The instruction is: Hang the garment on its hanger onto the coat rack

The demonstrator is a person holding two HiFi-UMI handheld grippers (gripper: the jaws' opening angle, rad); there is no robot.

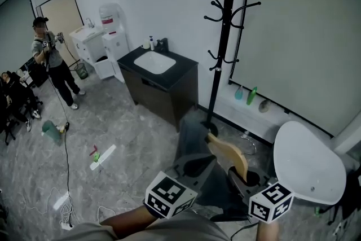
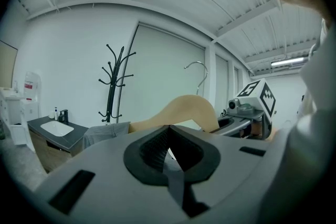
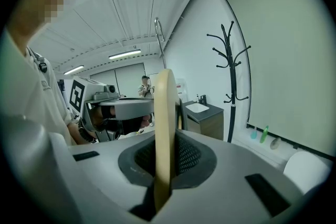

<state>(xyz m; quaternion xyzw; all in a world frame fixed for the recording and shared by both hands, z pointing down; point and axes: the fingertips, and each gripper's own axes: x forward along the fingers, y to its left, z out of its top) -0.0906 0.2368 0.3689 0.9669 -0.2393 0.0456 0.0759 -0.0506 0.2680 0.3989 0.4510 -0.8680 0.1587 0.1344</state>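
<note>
A tall black coat rack (image 1: 224, 36) stands by the wall ahead, well beyond both grippers. A wooden hanger (image 1: 230, 154) carries a grey garment (image 1: 193, 141) that drapes down in front of me. My right gripper (image 1: 241, 178) is shut on the hanger's wooden arm (image 3: 164, 128), and the metal hook (image 3: 159, 34) points up. My left gripper (image 1: 198, 169) is shut on a fold of the grey garment (image 2: 173, 173). In the left gripper view the hanger (image 2: 184, 110) and its hook (image 2: 197, 68) rise just past the jaws, with the rack (image 2: 113, 84) to the left.
A dark cabinet with a white sink (image 1: 161, 79) stands left of the rack. A white round seat (image 1: 307, 163) is at the right. Bottles (image 1: 251, 96) line the wall base. A person (image 1: 53, 62) stands far left; cables (image 1: 67, 200) and litter lie on the floor.
</note>
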